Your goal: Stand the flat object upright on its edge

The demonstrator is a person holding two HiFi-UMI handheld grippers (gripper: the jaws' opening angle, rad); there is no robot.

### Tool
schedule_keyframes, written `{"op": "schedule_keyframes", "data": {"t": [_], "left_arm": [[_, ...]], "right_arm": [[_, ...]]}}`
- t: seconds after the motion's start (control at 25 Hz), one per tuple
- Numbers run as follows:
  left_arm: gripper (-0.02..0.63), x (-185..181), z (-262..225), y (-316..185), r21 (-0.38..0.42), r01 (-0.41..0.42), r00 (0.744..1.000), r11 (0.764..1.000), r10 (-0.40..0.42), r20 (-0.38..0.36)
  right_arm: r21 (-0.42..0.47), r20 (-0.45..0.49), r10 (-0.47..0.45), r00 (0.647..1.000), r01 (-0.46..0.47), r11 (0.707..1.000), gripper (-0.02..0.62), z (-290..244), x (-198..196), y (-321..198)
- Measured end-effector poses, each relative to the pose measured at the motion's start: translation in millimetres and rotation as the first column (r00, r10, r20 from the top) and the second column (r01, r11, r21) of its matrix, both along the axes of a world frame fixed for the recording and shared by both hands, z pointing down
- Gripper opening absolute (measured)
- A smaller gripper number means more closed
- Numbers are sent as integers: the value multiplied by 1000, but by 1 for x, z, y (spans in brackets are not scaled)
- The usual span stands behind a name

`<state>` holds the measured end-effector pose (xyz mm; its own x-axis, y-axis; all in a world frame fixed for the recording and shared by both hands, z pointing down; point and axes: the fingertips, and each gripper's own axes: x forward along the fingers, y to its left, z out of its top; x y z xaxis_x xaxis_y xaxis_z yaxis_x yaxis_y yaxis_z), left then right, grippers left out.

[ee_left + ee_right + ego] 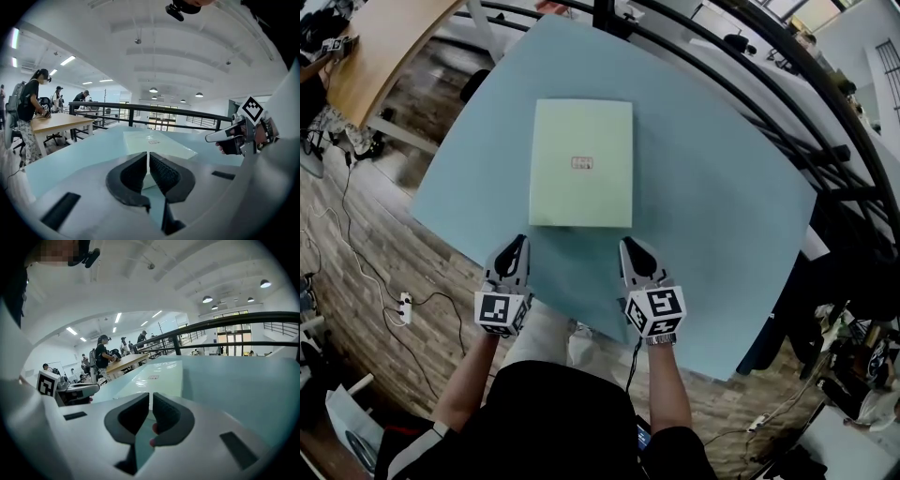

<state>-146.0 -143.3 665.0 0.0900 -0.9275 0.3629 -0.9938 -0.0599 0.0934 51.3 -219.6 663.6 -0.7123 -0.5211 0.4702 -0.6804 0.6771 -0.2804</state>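
A flat pale-green book (581,162) with a small label lies face up in the middle of the light-blue table (722,225). My left gripper (517,242) hovers just short of the book's near left corner, jaws shut and empty. On the other side, my right gripper (630,246) sits at the near right corner, also shut with nothing in it. In the left gripper view the book (157,143) stretches away beyond the closed left gripper (148,157), and the right gripper (212,137) shows at the right. From the right gripper view the book (150,377) lies ahead of the shut right gripper (151,398).
A black railing (787,84) runs along the table's far and right sides. A wooden table (384,52) stands at the upper left, with people standing by it (28,112). Cables and a power strip (405,307) lie on the wooden floor at the left.
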Motion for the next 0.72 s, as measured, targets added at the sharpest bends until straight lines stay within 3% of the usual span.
{"op": "schedule_keyframes", "data": {"t": [0.28,0.48,0.72], "left_arm": [[15,1,21,-8,-25,-19,1000,999,19,-6],[103,-3,36,-11,-68,-57,998,996,57,7],[149,-3,50,-15,-82,-101,995,992,99,-21]], "right_arm": [[-37,-13,0,1000,0,999,17,29,2,-10],[-71,-20,-19,1000,17,997,99,44,1,-12],[-113,-56,-58,997,51,992,188,65,2,-12]]}}
